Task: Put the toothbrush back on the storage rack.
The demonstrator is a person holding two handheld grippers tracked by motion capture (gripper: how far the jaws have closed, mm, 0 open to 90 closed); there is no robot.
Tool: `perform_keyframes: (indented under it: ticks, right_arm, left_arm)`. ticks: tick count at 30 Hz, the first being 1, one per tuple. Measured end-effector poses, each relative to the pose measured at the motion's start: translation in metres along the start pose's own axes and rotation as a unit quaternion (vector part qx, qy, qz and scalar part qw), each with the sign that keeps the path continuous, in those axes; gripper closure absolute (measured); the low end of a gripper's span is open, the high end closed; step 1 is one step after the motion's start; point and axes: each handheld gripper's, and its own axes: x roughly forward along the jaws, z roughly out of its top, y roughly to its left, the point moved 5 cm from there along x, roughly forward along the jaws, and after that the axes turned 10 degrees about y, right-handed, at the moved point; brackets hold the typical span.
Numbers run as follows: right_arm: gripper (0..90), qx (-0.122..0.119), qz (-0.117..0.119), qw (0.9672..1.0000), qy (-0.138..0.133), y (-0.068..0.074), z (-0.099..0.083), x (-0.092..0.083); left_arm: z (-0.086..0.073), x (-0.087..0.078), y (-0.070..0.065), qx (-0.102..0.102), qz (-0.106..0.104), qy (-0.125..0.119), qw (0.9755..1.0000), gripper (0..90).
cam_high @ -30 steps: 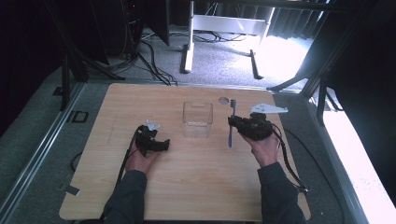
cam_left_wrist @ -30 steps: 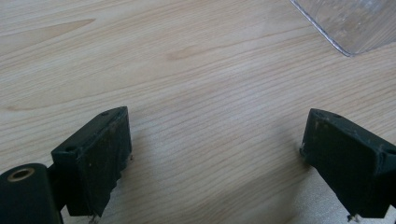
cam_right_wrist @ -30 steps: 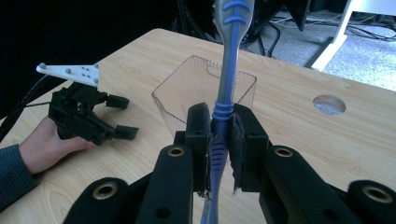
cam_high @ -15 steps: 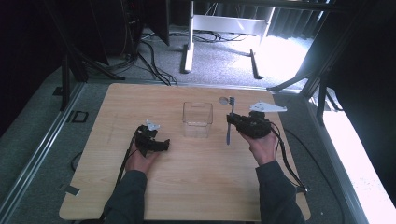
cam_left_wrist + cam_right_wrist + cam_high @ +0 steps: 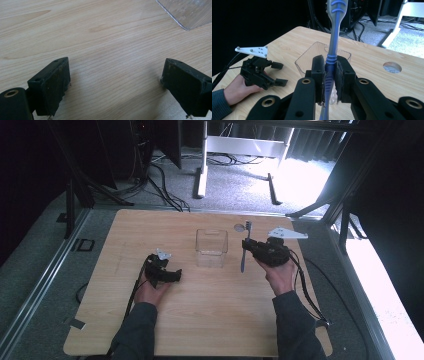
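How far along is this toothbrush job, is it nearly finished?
Roughly midway, it seems. Done: the right tongs are shut on the toothbrush, lifted off the table. In hand: they hold it upright beside the clear cup. Left: the cup is empty, so the toothbrush probably goes in. The left tongs rest open on the wood.

The person is wearing dark grey long sleeves (image 5: pixel 137 330), ribbed at the cuff, reaching down to both wrists. The left gripper (image 5: pixel 172 276) and right gripper (image 5: pixel 245 244) are showing matte black bodies with blocky, scuffed jaws. Brass-coloured eyelets (image 5: pixel 306 81) are ringing the screw holes along the black linkage arms. A pale grey three-cornered plate (image 5: pixel 253 51), studded with small round markers, is sitting atop each body. Thin black cables (image 5: pixel 307 292) are trailing from both bodies.
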Motion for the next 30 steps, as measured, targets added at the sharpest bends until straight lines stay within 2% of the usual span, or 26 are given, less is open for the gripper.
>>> perform_keyframes:
  ticks: [23, 30]
  right_arm:
    - [78.6, 0.0, 0.003, 0.9996, -0.027, 0.003, 0.011, 0.004]
    - [78.6, -0.003, 0.013, 0.9989, -0.044, 0.002, 0.014, 0.005]
  left_arm:
    - [0.0, 0.0, 0.0, 0.001, 0.0, 0.0, 1.0, 8.7]
    - [0.0, 0.0, 0.0, 0.0, 0.0, 0.0, 1.0, 8.7]
